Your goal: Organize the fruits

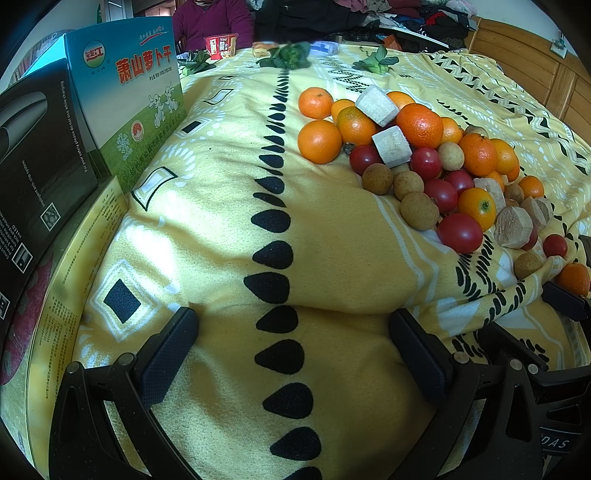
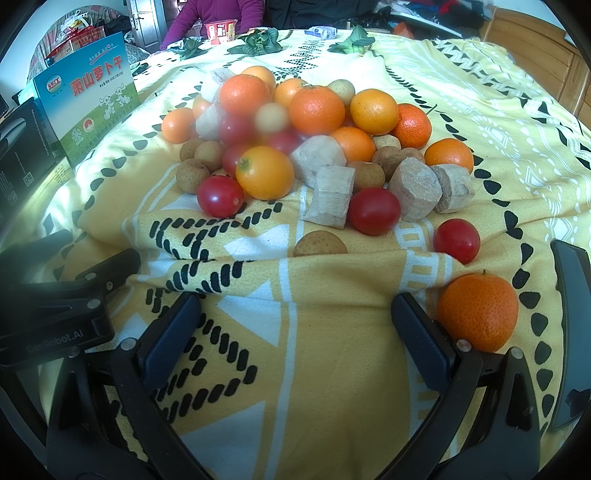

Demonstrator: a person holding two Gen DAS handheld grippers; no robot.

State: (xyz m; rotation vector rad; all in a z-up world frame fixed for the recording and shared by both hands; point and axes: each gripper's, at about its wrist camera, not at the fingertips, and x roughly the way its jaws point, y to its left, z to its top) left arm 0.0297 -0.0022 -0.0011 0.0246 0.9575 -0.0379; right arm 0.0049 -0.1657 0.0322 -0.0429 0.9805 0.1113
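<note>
Both claws hover low over the yellow patterned cloth [image 1: 221,229], pointing toward the fruit pile [image 2: 295,147]. The left claw [image 1: 293,354] is spread wide, holding nothing; the right claw [image 2: 295,332] likewise gapes empty. A lone orange [image 2: 478,312] lies just beside the right claw's right finger [image 2: 421,336], apart from the heap of oranges, tomatoes and brown fruits.

Lived-in home bedroom, yellow patterned blanket [image 1: 221,221] spread over a bed, wooden headboard [image 1: 524,55] behind, heaped clothes [image 1: 424,14], food box [image 1: 129,92], seated person [image 1: 212,22] beyond.
</note>
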